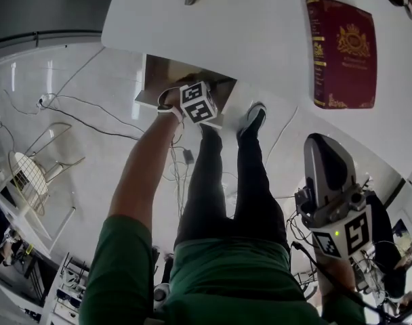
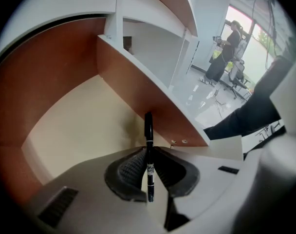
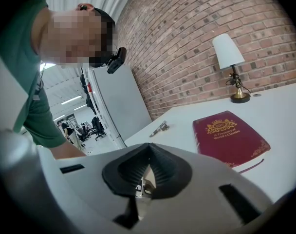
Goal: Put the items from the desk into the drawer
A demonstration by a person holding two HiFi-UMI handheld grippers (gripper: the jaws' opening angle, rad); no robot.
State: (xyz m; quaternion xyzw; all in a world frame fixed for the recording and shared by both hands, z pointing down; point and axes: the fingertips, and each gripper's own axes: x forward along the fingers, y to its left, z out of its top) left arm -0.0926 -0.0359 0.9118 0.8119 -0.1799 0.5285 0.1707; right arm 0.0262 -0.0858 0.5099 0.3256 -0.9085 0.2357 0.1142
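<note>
**Jaws of the left gripper [image 2: 149, 157] pinch the pen [image 2: 148, 130] inside the open drawer [image 2: 65, 126].**

The pen's long axis runs in line with the jaws. Its free end projects ahead of them over the pale drawer floor, near the brown side wall. No view shows whether it touches the floor. Judged from this, you need only spread the jaws where they are to release it. The jaws of the right gripper [image 3: 147, 172] are pressed together on nothing, low at your side and well apart from the drawer. That gripper is the nearer one to the red book [image 1: 343, 51] on the tabletop [image 1: 246, 39].
</note>
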